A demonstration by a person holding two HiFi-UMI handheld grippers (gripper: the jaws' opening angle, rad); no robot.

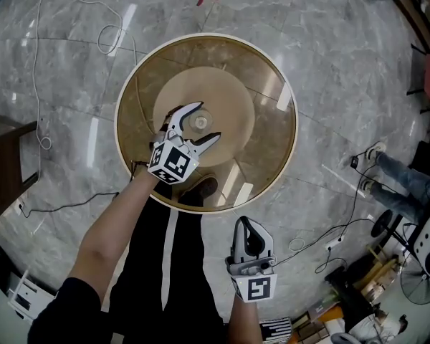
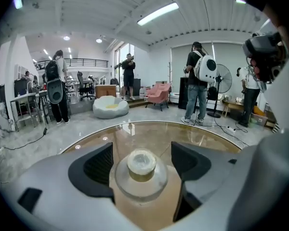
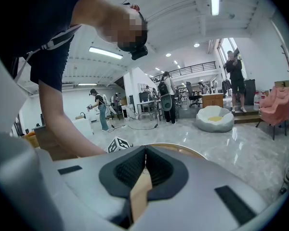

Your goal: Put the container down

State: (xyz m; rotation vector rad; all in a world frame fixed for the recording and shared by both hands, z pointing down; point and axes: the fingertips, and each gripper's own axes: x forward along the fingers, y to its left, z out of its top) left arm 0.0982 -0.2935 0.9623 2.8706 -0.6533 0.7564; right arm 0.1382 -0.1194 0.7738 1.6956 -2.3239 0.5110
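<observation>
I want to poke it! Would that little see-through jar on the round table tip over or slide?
The jar looks wide and low, so it probably won't tip. The table is shiny and smooth, so it would likely slide. It might be glass, so push gently.

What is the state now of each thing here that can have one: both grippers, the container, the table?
left gripper: jaws open, one on each side of the container.
right gripper: jaws shut, nothing between them.
container: upright, standing on the table.
round table: bears the container near its middle.
</observation>
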